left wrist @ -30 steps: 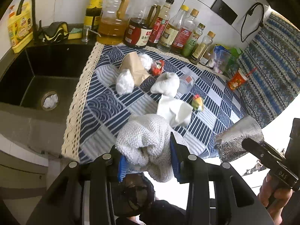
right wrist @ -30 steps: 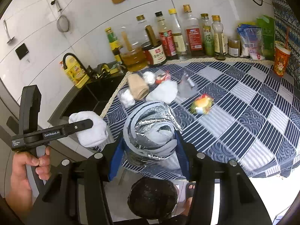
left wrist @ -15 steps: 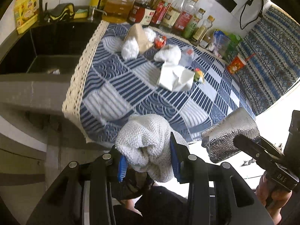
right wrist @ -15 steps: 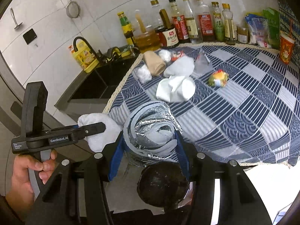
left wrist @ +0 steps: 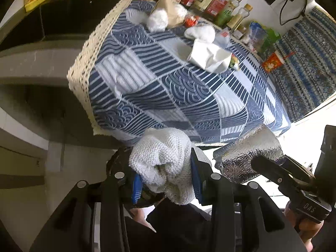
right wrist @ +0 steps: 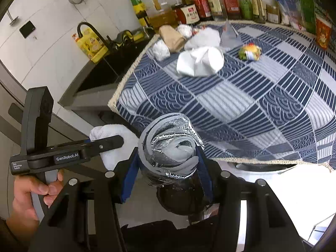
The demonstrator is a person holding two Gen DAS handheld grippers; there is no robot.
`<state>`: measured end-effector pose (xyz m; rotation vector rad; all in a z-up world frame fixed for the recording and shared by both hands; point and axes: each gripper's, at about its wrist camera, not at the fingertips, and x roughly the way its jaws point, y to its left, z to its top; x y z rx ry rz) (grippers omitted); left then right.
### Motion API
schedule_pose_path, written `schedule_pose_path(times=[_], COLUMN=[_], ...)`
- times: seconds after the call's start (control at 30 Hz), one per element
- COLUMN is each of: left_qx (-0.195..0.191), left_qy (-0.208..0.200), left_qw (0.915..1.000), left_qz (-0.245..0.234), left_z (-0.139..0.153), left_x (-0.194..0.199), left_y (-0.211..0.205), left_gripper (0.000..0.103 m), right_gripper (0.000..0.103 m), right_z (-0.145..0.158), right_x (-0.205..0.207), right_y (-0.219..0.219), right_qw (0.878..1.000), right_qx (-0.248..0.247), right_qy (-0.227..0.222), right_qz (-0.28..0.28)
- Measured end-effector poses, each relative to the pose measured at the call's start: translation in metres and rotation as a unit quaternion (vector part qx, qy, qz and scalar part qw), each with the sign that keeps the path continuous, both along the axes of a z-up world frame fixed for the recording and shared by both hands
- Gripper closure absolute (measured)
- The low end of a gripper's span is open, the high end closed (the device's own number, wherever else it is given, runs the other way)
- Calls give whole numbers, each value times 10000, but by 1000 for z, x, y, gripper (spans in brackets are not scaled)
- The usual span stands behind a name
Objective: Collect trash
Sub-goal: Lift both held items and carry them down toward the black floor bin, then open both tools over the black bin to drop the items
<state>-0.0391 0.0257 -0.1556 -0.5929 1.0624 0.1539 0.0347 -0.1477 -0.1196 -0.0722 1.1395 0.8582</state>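
My left gripper (left wrist: 166, 180) is shut on a white knitted rag (left wrist: 166, 161), held off the counter's front edge; the rag also shows in the right wrist view (right wrist: 109, 145). My right gripper (right wrist: 168, 168) is shut on a rolled silver foil pad (right wrist: 170, 145), also seen in the left wrist view (left wrist: 247, 157). Both are below the counter edge, side by side. More trash lies on the blue patterned cloth (right wrist: 241, 96): a crumpled white paper (right wrist: 199, 61), a brown paper bag (right wrist: 171, 37), white wads (right wrist: 160, 50) and a green-yellow wrapper (right wrist: 250, 51).
A dark round bin (right wrist: 180, 199) sits just below the right gripper. A black sink (right wrist: 100, 71) lies left of the cloth. Sauce and oil bottles (right wrist: 189, 10) line the back wall. A red paper cup (right wrist: 322, 33) stands at far right.
Both grippers have pulled back from the counter and dropped below its front edge, still holding the rag and the foil pad. The counter now looks farther away.
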Motion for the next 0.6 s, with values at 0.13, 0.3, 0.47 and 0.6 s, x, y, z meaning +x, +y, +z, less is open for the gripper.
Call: schedule_pose_path(times=[0.13, 0.3, 0.47, 0.6], left_qx=[-100, -156, -289, -385], left_qy=[199, 454, 787, 1049], left_qw=[9998, 9988, 9964, 9935], left_qz=[8, 4, 113, 220], left_z=[-16, -37, -64, -86], left_x=[-2, -5, -15, -23], left_y=[-1, -3, -4, -4], left_gripper=[66, 66, 66, 66], right_gripper=[50, 50, 50, 50], right_z=[-17, -39, -68, -95], right_x=[-2, -4, -4, -4], right_y=[1, 3, 6, 10], right_qw=[9997, 9986, 9958, 9925], right_qx=[-135, -374, -591, -713], right_qy=[176, 349, 631, 922], right_qz=[49, 156, 309, 367])
